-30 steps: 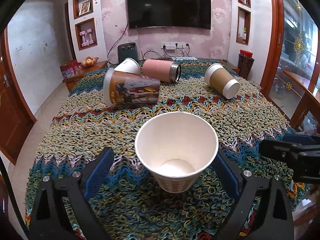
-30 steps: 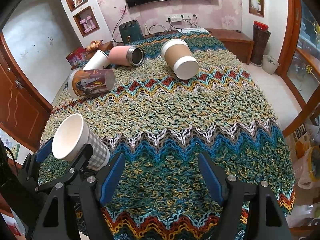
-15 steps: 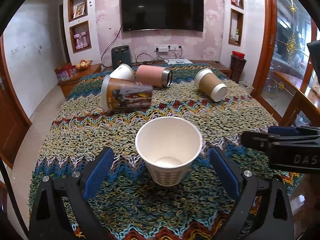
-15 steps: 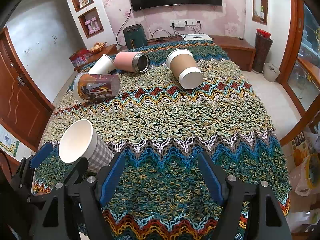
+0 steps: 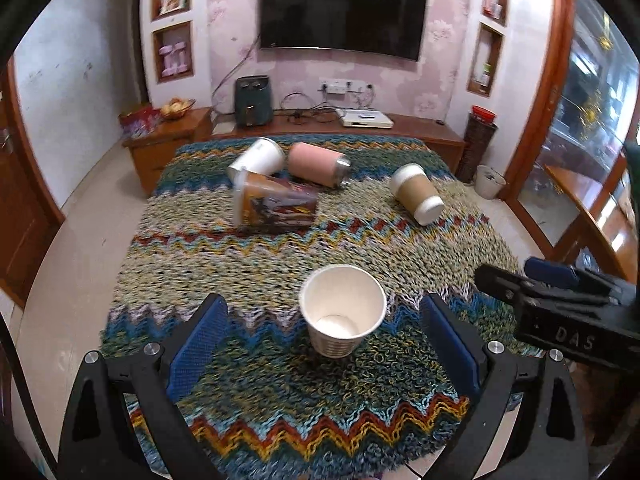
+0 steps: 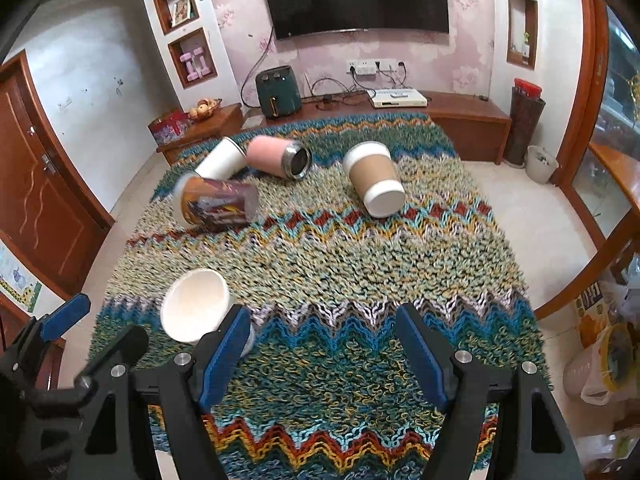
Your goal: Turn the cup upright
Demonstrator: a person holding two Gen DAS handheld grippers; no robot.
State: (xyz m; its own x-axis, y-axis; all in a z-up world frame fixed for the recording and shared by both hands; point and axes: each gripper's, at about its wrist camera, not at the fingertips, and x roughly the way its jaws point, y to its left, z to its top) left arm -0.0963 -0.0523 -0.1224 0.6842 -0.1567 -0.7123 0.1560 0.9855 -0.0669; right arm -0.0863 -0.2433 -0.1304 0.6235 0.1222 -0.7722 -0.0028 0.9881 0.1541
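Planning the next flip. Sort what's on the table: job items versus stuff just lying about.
Job:
white cup, upright
picture cup, on its side
brown cup, on its side
pink mug, on its side
plain white cup, on its side

Lying about:
blanket
TV
air fryer

Upright white paper cup (image 5: 342, 314) on knitted cloth (image 5: 280, 256), between wide-open left tool (image 5: 324, 340) fingers.
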